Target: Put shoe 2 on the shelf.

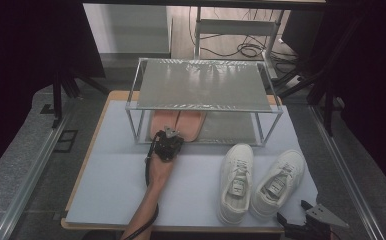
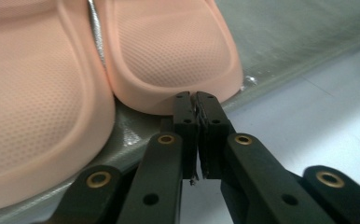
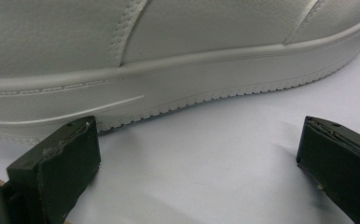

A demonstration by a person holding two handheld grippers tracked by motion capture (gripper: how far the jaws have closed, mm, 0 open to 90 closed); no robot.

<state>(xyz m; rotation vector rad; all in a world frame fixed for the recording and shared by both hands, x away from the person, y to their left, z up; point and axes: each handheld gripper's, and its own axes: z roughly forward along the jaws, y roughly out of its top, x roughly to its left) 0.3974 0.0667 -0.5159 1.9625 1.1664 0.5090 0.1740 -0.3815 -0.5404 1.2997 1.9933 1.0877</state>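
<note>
Left gripper (image 2: 196, 100) fingers pressed together, empty, at pink slippers' (image 2: 169, 51) heel on the rack's lower shelf (image 1: 231, 131); nudge squarely. Right gripper (image 3: 199, 154) fingers wide beside white sneaker (image 3: 169, 51).

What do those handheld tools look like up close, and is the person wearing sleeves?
Each tool is black: the left tool has two flat jaws on linked bars with brass-coloured rivets and a black cable along a bare forearm, no sleeve. The right tool has blocky scuffed pads and a grey three-cornered plate.
</note>
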